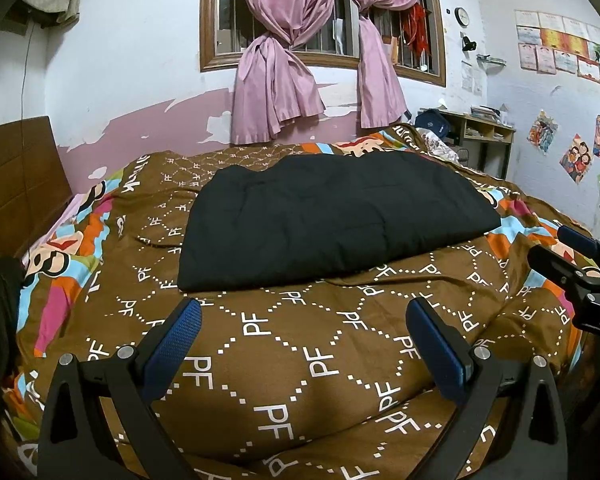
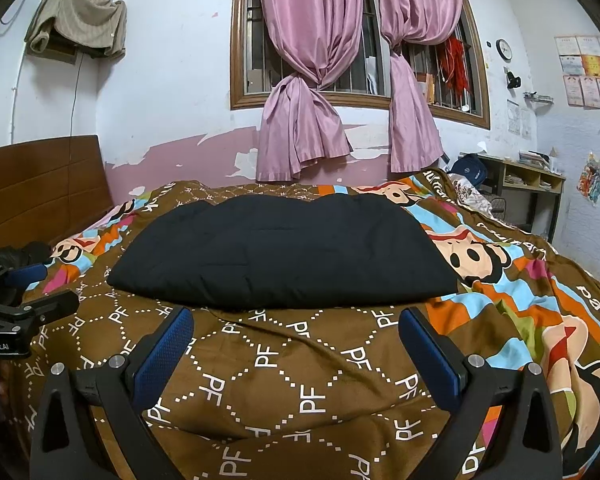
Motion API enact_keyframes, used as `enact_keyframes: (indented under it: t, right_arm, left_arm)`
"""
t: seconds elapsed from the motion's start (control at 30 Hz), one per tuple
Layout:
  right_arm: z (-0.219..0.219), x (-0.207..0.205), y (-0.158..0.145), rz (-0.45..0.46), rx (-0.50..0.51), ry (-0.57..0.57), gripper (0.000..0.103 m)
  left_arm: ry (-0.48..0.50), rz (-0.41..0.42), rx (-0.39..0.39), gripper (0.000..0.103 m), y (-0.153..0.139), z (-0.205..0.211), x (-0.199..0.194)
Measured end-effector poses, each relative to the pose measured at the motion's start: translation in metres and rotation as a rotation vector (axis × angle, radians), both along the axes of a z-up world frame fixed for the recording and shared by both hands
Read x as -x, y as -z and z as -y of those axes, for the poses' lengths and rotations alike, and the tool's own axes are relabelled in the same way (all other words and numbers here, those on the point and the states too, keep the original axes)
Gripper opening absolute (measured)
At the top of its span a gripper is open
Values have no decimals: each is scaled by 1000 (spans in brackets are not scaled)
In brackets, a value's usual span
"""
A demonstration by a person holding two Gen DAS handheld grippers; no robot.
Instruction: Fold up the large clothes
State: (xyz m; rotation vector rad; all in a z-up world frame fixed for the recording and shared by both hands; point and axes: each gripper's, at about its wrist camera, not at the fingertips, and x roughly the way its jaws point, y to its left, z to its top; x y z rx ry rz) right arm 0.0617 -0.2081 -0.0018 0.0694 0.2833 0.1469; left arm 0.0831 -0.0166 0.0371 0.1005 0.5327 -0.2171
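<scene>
Black garment (image 1: 332,216) folded flat, neat rectangle, on bedspread (image 1: 300,360)

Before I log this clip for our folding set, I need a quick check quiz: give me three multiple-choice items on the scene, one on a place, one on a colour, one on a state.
1. Where does the black garment lie?
A. On the bedspread, beyond both grippers
B. Draped over the headboard
C. Hanging at the window

2. What colour are the curtains?
A. Green
B. Pink
C. White

3. How do the left gripper and right gripper stand?
A. Both shut on the garment
B. One open, one clamped on the bedspread
C. Both open and holding nothing

Answers:
1 A: it rests flat, as a folded rectangle, on the brown bedspread, past the fingertips in both views.
2 B: the knotted drapes at the window are pink.
3 C: in each wrist view the blue pads stand wide apart with only bedspread between them.
</scene>
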Motion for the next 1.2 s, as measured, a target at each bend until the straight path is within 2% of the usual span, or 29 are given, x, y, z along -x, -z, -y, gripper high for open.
enact_keyframes:
  t: [1.2]
  right_arm:
    - [0,0,0,-1,1,0,103]
  left_arm:
    - [0,-1,-21,100,4,-2,0]
